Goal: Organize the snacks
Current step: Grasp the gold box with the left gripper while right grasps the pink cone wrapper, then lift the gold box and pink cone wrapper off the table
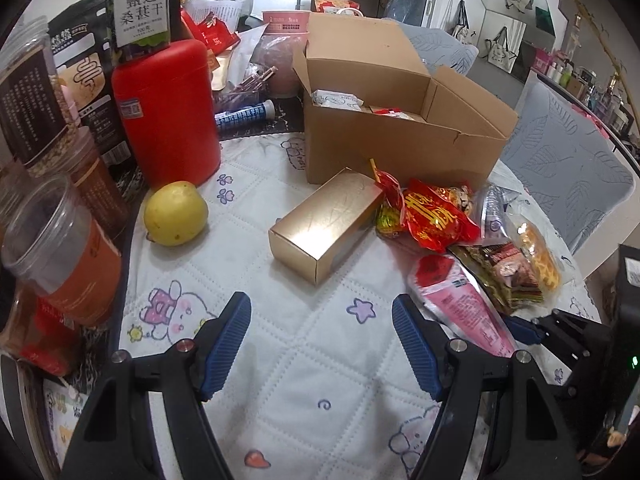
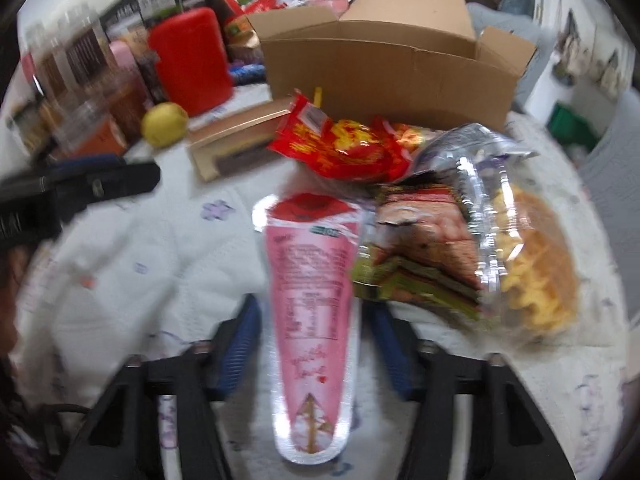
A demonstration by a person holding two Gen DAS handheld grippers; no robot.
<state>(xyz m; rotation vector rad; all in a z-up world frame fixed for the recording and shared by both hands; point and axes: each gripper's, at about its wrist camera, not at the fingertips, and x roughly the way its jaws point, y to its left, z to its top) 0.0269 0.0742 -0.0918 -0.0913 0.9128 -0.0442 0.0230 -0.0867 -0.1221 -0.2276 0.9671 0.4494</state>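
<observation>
A pink cone-shaped snack packet (image 2: 312, 280) lies on the quilted cloth between the fingers of my right gripper (image 2: 314, 312). A thin strip of cloth shows beside each blue pad, though the view is blurred. My left gripper (image 1: 320, 308) hovers open over bare cloth, holding nothing. Ahead of it lie a gold box (image 1: 324, 224) and a heap of snacks: a red packet (image 1: 436, 216), a green-brown pack (image 1: 504, 276) and a clear bag of yellow crackers (image 1: 536, 252). Behind them stands an open cardboard box (image 1: 400, 148) with small packets inside. The pink packet (image 1: 460, 304) lies just right of my left gripper.
A red canister (image 1: 168, 108), several clear jars (image 1: 60, 248) and a yellow fruit (image 1: 176, 212) line the left side. Clutter and a pink cup (image 1: 286, 20) crowd the back. A grey padded chair (image 1: 560, 160) stands at the right, past the table's rounded edge.
</observation>
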